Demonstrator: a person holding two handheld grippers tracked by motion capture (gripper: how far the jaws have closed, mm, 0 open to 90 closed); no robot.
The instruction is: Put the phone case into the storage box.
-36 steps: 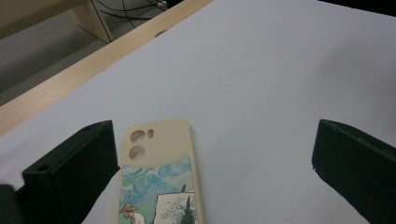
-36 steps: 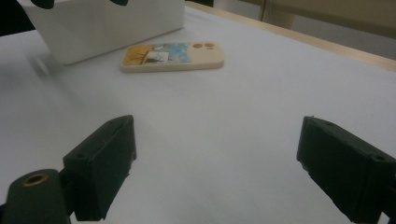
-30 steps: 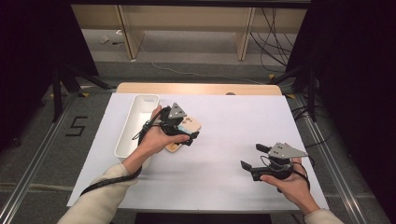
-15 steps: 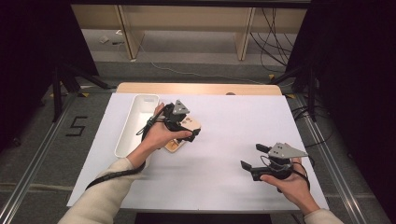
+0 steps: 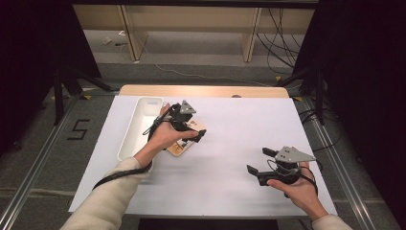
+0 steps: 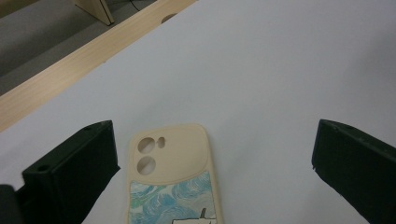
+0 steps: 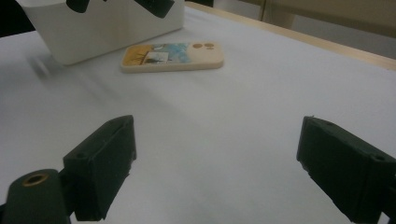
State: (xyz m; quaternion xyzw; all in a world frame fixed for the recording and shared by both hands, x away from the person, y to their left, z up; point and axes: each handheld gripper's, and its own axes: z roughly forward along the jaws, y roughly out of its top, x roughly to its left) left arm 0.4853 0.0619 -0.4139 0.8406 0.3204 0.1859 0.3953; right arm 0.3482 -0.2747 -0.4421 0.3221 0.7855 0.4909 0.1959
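Reaching step: the left gripper (image 5: 194, 130) hovers wide open, holding nothing, over the phone case (image 6: 173, 177) lying flat beside the white tray (image 5: 139, 125); next, probably lower and pinch its sides; the right gripper (image 5: 261, 163) rests open, empty

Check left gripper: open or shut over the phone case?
Open. In the left gripper view the left gripper has its jaws spread wide either side of the phone case, which lies flat on the white table cover, touching neither.
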